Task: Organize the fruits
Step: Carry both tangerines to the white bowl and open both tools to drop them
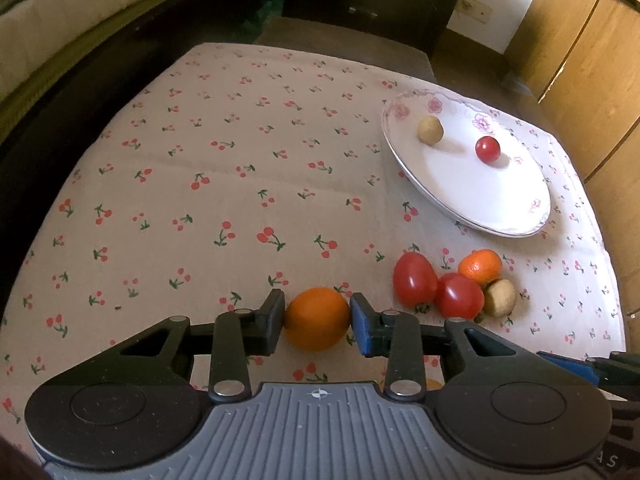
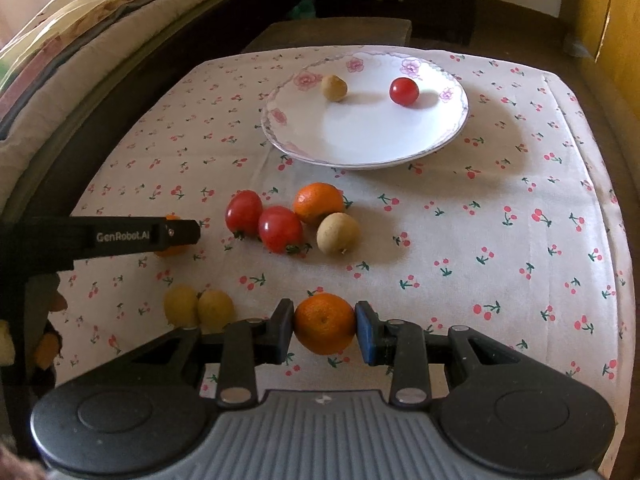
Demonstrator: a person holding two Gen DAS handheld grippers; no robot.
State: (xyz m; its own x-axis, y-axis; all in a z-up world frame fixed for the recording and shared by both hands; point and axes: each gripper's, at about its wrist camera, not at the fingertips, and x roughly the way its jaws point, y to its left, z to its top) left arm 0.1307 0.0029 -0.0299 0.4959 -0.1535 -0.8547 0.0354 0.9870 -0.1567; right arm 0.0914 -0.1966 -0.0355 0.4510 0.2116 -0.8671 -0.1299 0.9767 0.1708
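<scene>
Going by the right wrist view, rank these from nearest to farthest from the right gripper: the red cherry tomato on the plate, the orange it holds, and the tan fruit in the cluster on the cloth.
1. Orange, clamped in the right gripper.
2. Tan fruit, mid-cloth, right edge of the cluster.
3. Red cherry tomato, far side of the plate.

round oranges [image 1: 317,319] [image 2: 325,323] between jaws

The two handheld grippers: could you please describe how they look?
Both look alike. The left gripper and right gripper each have a ribbed grey body, round black caps, black linkage arms with silver rivets, one black finger pad and one blue. "GenRobot.AI" is printed in white along the left gripper's side.
</scene>
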